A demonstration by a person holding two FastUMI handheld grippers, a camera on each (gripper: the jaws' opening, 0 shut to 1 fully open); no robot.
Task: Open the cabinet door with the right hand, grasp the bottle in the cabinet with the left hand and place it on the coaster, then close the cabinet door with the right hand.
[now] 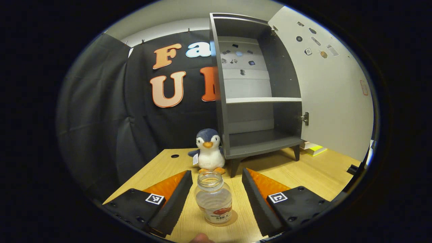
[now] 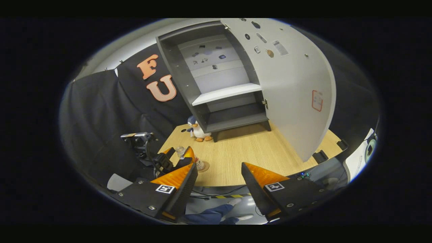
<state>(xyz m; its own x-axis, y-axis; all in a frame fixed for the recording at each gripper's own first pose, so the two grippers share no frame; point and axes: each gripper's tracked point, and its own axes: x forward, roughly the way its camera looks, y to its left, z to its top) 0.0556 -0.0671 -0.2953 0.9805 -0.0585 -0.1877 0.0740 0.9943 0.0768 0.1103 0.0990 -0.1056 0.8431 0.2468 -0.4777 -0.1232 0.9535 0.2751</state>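
Observation:
A clear, capless plastic bottle (image 1: 214,199) stands upright on a round brown coaster (image 1: 235,216) on the wooden table. My left gripper (image 1: 216,173) is open around it, with a gap between each finger and the bottle. The grey cabinet (image 1: 256,111) behind it has bare shelves, and its pale door (image 1: 334,91) is swung wide to the right. In the right gripper view my right gripper (image 2: 219,166) hangs open and holds nothing, off the table's front edge, well short of the door (image 2: 297,87). That view also shows the left gripper (image 2: 184,156) at the bottle (image 2: 199,163).
A plush penguin (image 1: 209,150) sits by the cabinet's left front leg. Some books (image 1: 314,148) lie on the table under the open door. A cable hole (image 1: 174,156) marks the table's far left. A person's blue sleeve (image 2: 209,216) shows below the right gripper.

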